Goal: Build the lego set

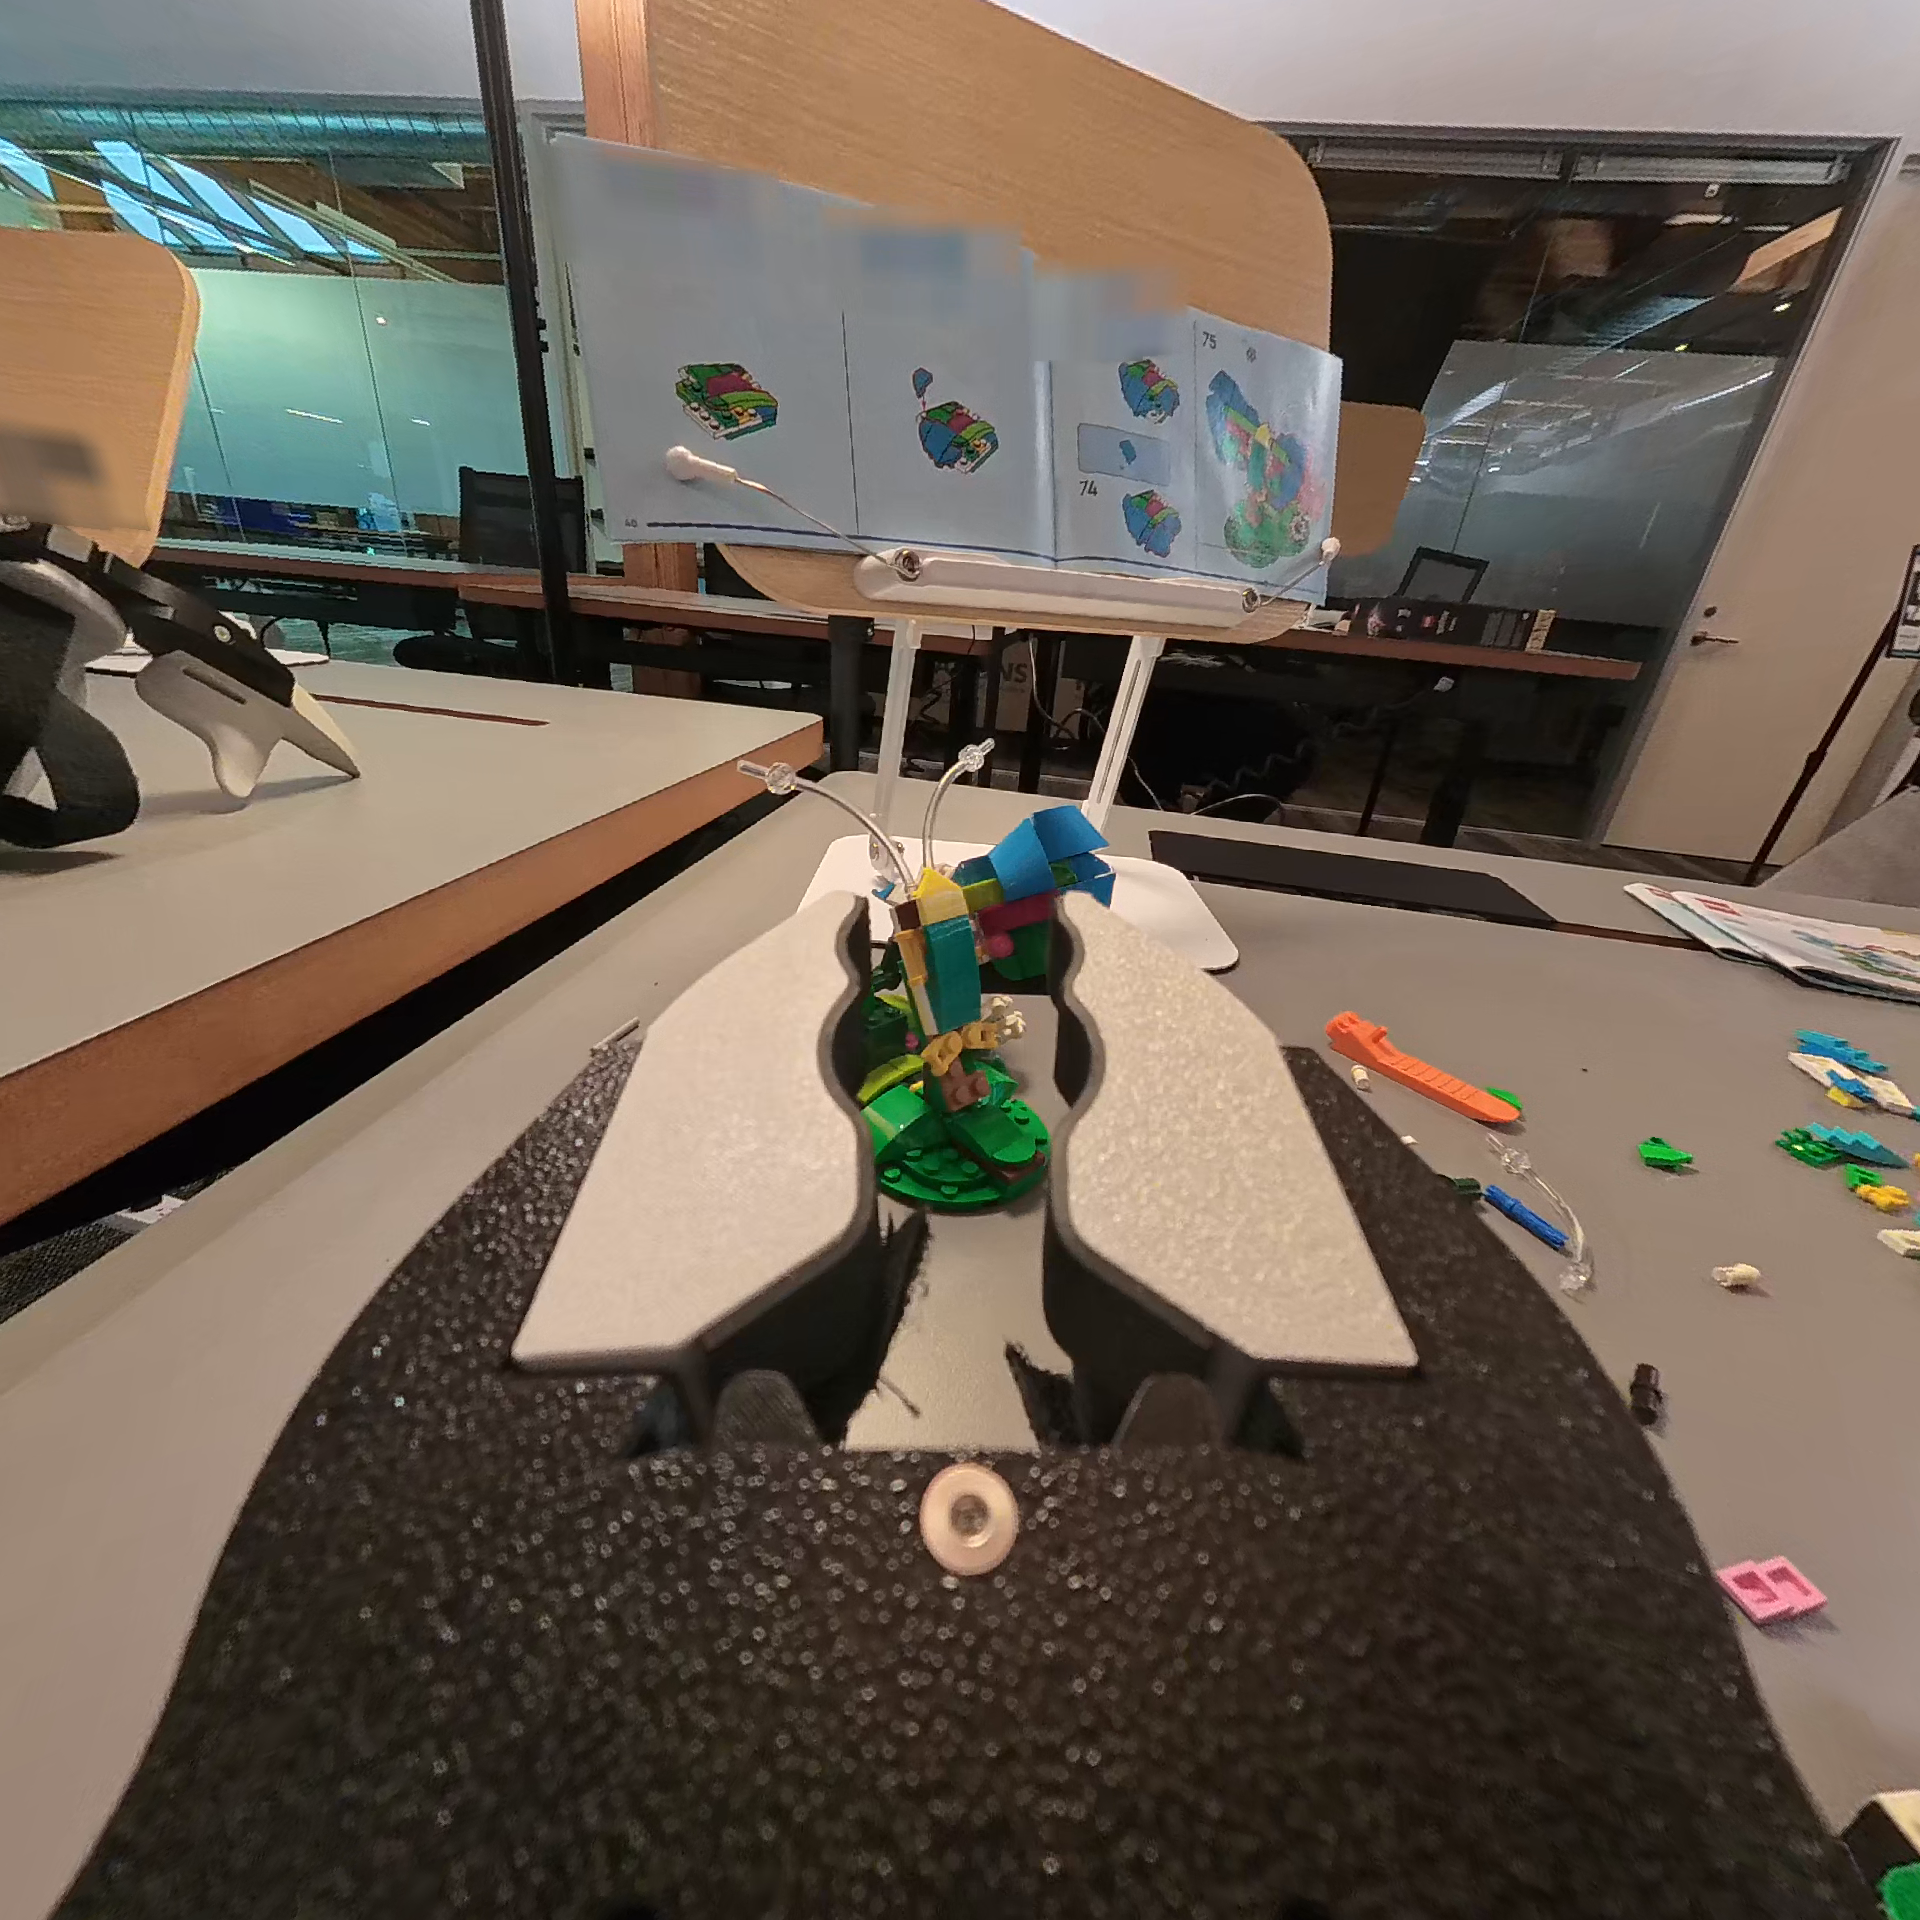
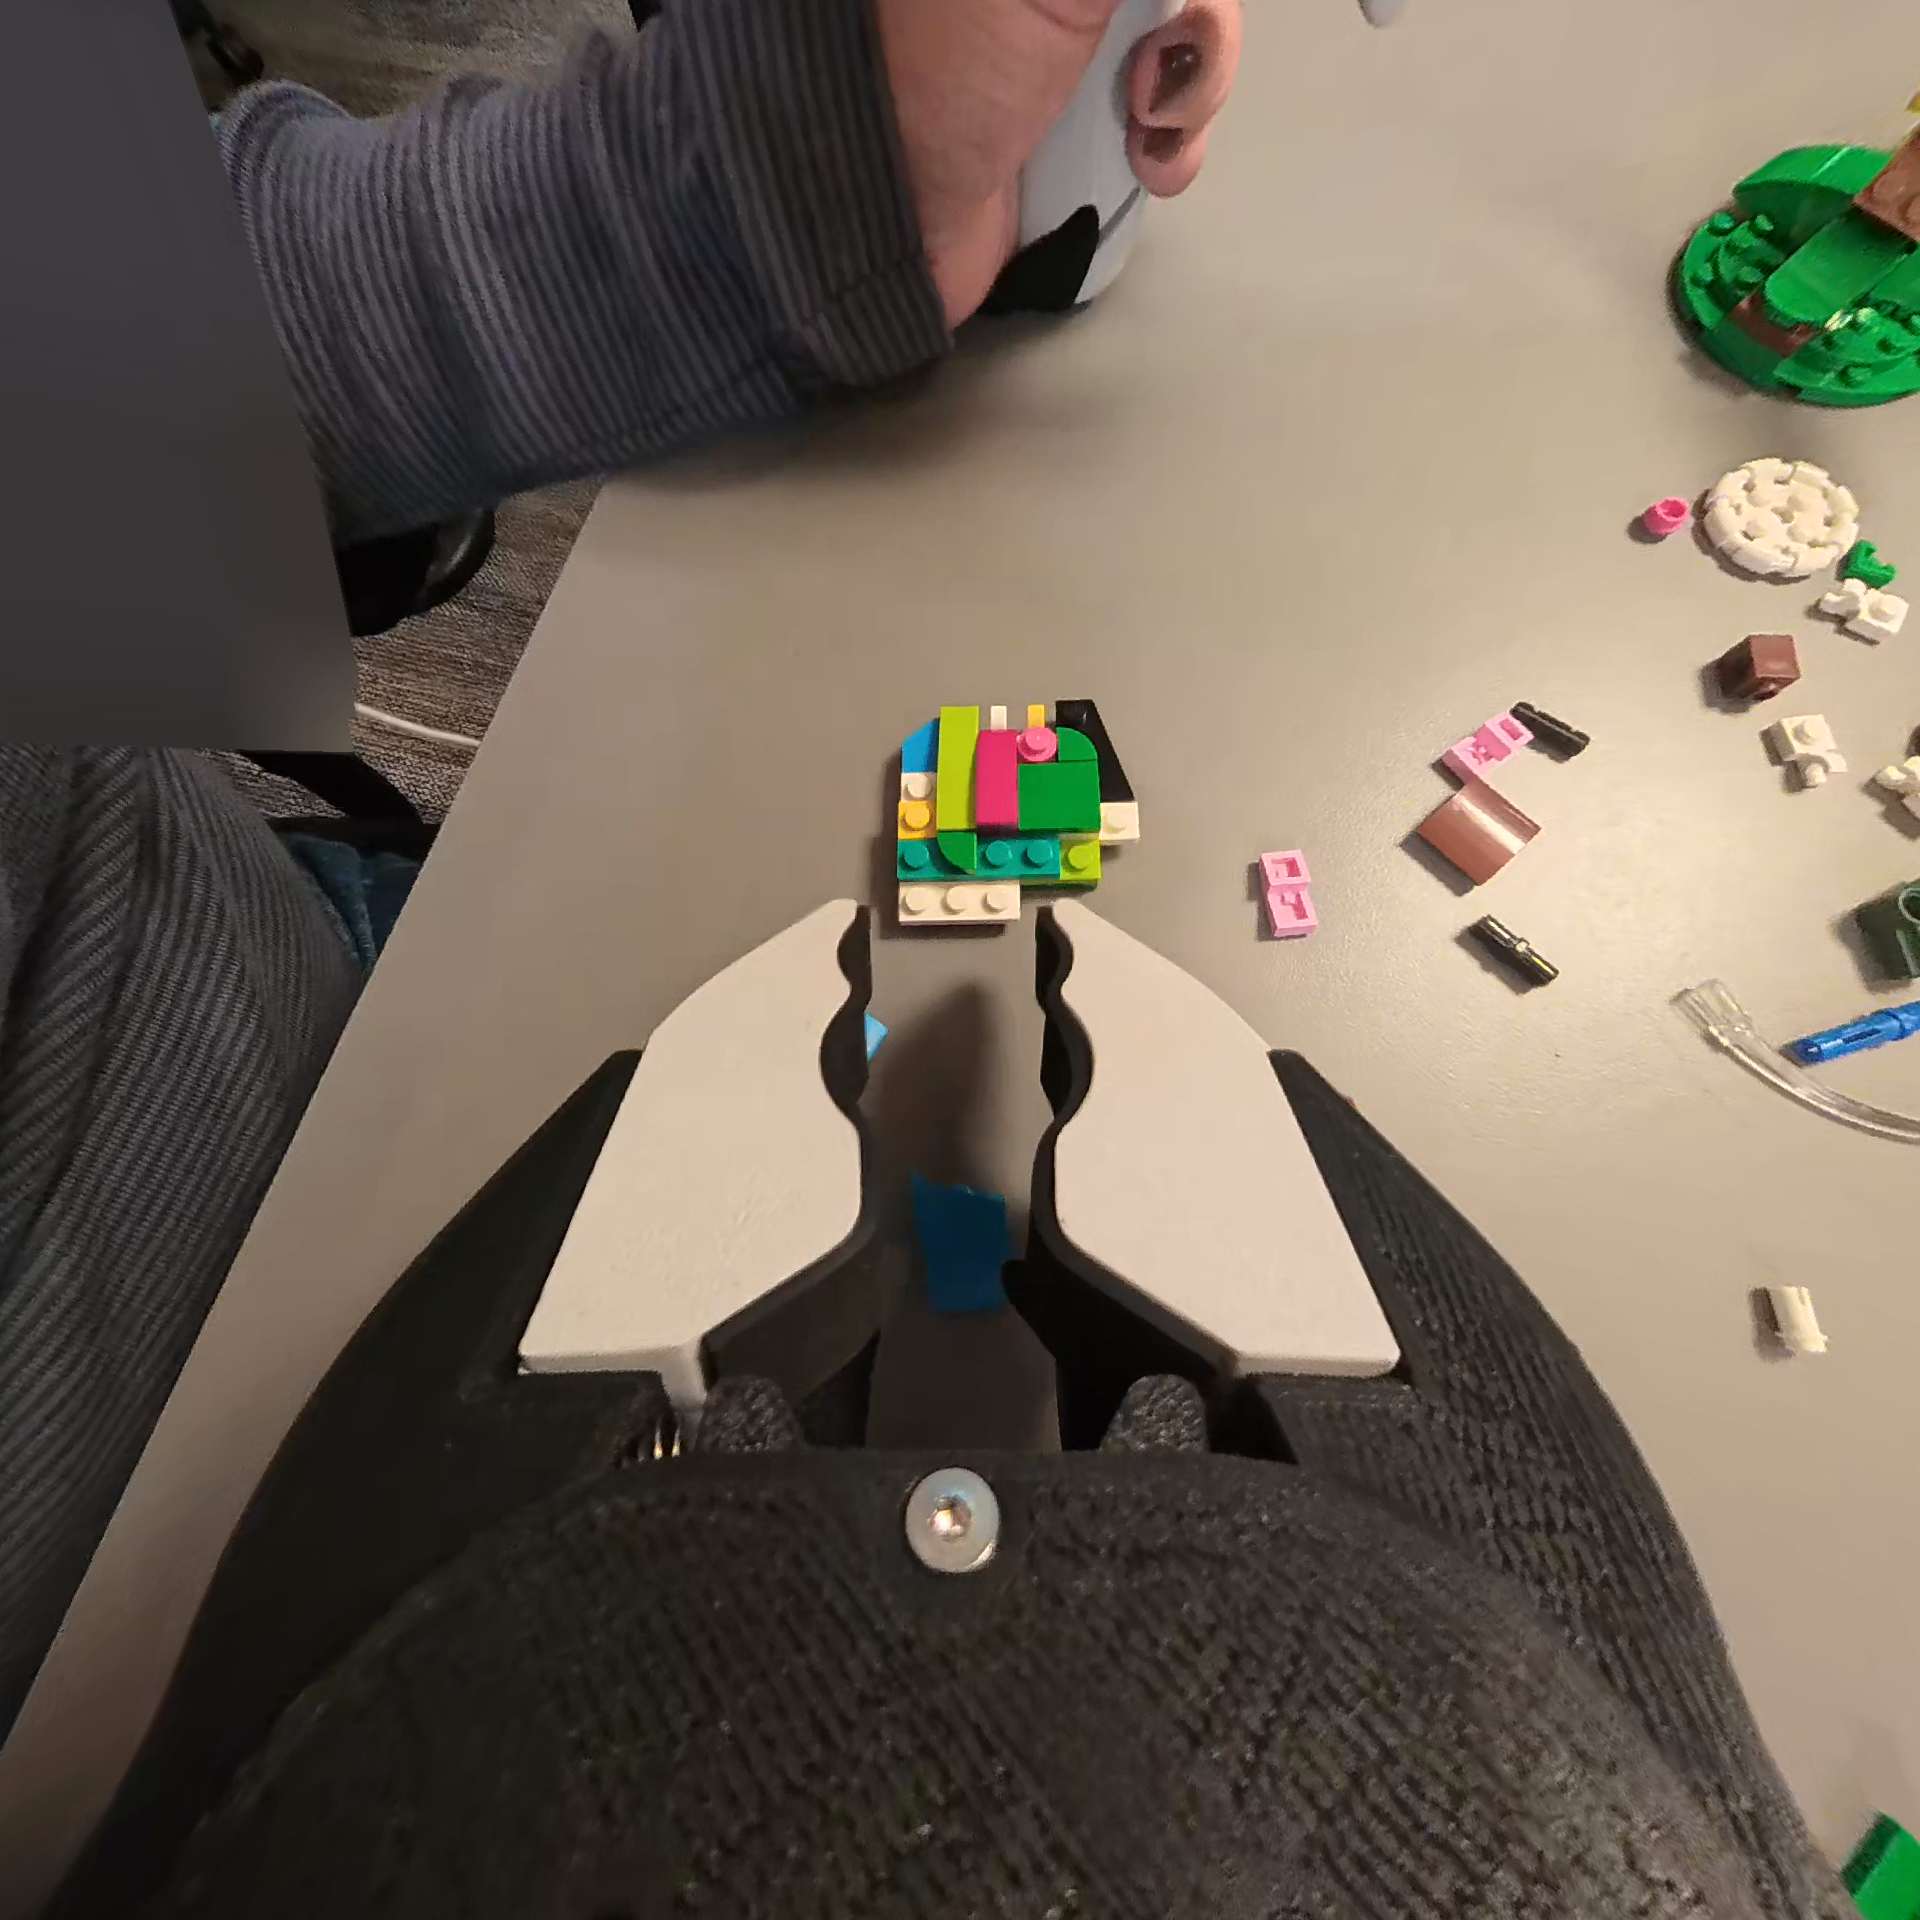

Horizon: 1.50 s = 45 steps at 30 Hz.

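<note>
In the left wrist view, the butterfly model point(image 1: 951, 997) stands upright on its round green base point(image 1: 956, 1158), with one blue wing point(image 1: 1044, 847) and two clear antennae. My left gripper point(image 1: 961, 914) is open, with a finger on each side of the model; I cannot tell if they touch it. In the right wrist view, a flat multicoloured wing assembly point(image 2: 997, 810) lies on the grey table. My right gripper point(image 2: 951, 909) is open, its tips just short of the assembly's white plate. A blue piece point(image 2: 961, 1247) shows low in the gap between the fingers.
An instruction booklet point(image 1: 935, 416) is clipped on a stand behind the model. An orange brick separator point(image 1: 1423, 1070), loose bricks point(image 1: 1849, 1122), pink plates point(image 2: 1288, 894) and a white round piece point(image 2: 1779, 516) lie to the right. A person's sleeve point(image 2: 571, 260) and the table edge point(image 2: 468, 831) are on the left. Left tips to right tips: about 25 cm. From the left gripper's tips to the blue wing point(image 1: 1044, 847) is close to 10 cm.
</note>
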{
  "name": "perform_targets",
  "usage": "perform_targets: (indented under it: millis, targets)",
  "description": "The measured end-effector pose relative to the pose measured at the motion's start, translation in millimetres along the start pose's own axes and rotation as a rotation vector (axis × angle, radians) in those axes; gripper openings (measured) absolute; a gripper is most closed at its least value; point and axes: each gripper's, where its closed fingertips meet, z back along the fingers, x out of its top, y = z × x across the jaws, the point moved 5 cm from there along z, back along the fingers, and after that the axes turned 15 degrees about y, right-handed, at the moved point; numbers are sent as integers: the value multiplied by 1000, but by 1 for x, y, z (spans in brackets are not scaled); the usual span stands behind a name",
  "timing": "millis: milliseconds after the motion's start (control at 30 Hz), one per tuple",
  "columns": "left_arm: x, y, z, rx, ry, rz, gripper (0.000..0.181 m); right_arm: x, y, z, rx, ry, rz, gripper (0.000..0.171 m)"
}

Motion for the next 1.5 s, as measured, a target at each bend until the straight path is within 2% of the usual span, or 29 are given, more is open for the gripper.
perform_targets:
  millis: [267,533,833,967,1033,1067,1133,1200,1267,1367,1400,1500]
  targets:
    - [0,0,0,-5,2,0,31,0,2,-9,-14,55,7,31]
    - [0,-2,0,-6,3,-11,31,7,0,-18,-83,91,14,47]
    - [0,-3,1,-16,3,-19,31,18,-7,-20,-115,25,15,62]
    - [1,-13,1,-119,-6,-36,33,17,-8,-26,-90,74,44,63]
    - [0,-19,1,-196,1,-57,33,17,-7,-27,-72,81,55,54]
    - [0,-22,2,-235,10,-76,27,16,-8,-27,-72,84,57,49]
    - [0,-31,4,-340,24,-135,21,15,-12,-23,-101,81,61,49]
    - [-1,-42,9,-459,33,-183,22,14,-18,-14,-149,41,53,49]
    - [-3,-55,15,-614,73,-208,28,16,-25,-1,-192,-30,32,48]
    - [-5,-75,26,-808,103,-266,62,18,-34,20,-260,-113,28,48]
    - [-4,-82,32,-820,65,-338,68,18,-36,25,-255,-126,15,48]
    - [-11,-98,41,-715,-13,-639,70,19,-44,39,-174,-192,-39,48]
